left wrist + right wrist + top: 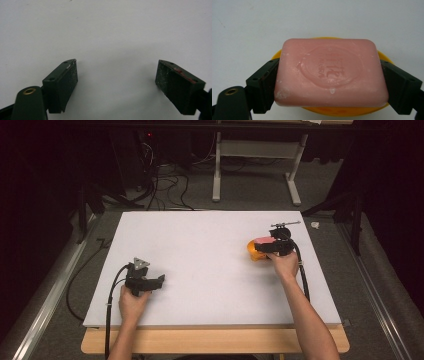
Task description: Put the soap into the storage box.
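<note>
A pink bar of soap point(329, 72) with a stamped oval mark sits between the jaws of my right gripper point(329, 85), which is shut on its two short sides. Under the soap lies an orange dish point(329, 111), its rim showing above and below the bar. In the high view the right gripper point(267, 248) holds the soap point(264, 240) over the orange dish point(253, 251) at the right of the white board point(200, 265). My left gripper point(161, 280) rests at the board's front left, open, with bare white surface between its jaws point(116, 75).
The white board lies on a wooden table point(210, 340). A small metal tool point(286, 224) lies just behind the right gripper. Beyond the board are grey carpet, cables point(165, 185) and a white table frame point(255, 165). Metal rails point(47, 290) run along both sides.
</note>
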`<act>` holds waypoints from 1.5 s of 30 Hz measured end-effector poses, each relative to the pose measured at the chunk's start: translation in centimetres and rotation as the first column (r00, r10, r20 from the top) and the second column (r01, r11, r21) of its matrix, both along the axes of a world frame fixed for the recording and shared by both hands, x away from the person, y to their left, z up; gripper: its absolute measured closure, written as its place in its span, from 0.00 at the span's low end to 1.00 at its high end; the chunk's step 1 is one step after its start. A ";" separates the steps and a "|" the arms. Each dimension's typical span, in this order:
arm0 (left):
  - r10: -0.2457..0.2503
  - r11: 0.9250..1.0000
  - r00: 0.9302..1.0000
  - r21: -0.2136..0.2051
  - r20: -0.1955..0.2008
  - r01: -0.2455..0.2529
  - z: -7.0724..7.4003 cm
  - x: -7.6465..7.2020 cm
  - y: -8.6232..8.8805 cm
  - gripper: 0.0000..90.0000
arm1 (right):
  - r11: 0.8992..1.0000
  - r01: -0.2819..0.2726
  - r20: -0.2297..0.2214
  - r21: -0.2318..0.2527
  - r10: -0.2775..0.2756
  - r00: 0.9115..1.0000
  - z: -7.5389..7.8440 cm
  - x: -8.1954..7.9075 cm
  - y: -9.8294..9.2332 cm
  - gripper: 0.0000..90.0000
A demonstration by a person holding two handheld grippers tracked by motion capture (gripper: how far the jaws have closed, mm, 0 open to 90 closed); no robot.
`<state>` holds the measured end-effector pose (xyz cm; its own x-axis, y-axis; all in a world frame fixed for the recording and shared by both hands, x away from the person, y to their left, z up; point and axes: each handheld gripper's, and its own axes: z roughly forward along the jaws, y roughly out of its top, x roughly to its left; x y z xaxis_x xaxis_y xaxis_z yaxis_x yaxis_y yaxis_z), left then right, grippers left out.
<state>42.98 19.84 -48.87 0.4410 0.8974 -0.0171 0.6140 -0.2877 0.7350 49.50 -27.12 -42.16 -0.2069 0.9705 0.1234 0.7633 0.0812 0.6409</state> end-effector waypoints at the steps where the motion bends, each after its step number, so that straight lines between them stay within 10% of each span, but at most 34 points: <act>1: -0.002 1.000 1.000 0.002 -0.001 0.002 0.0 0.0 0.0 0.21 | 1.000 -0.001 -0.004 -0.003 0.001 1.000 -0.1 0.1 0.1 0.15; 45: 0.000 1.000 1.000 -0.001 0.000 0.000 0.0 0.0 0.0 0.21 | 0.999 0.046 -0.049 0.014 -0.046 0.998 -1.6 0.8 0.5 0.15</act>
